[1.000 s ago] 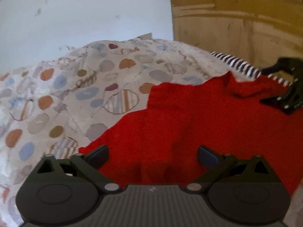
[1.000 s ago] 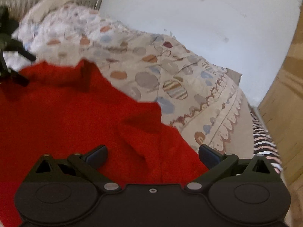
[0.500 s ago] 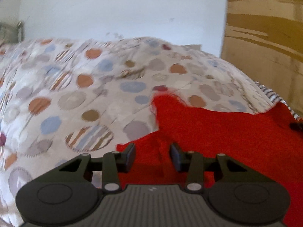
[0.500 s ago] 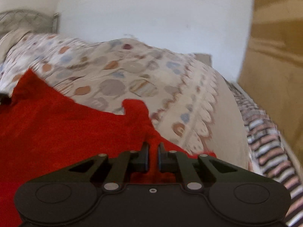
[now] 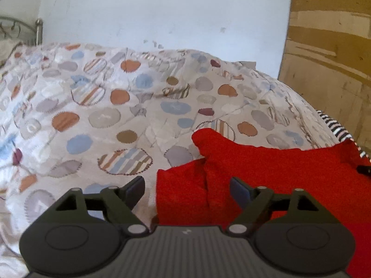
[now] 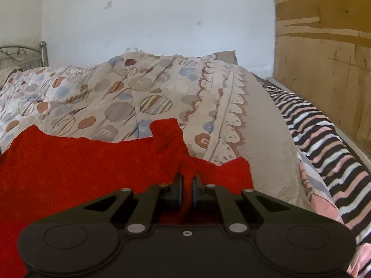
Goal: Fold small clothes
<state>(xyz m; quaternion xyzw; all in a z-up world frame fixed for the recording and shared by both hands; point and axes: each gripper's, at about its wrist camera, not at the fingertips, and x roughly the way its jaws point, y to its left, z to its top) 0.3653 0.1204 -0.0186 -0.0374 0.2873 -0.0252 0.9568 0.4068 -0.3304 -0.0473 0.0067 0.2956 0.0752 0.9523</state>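
Right fingers [image 6: 178, 191] pinching red garment [image 6: 81, 162], left gripper [image 5: 187, 188] spread

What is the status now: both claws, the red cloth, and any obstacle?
Left claw open, red cloth between its fingers, not gripped. Right claw shut on a bunched edge. Cloth lies rumpled on the quilt. No obstacle visible.

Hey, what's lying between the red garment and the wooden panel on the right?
In the right wrist view, the spotted quilt's scalloped border and then a striped sheet lie between the red garment and the wooden panel.
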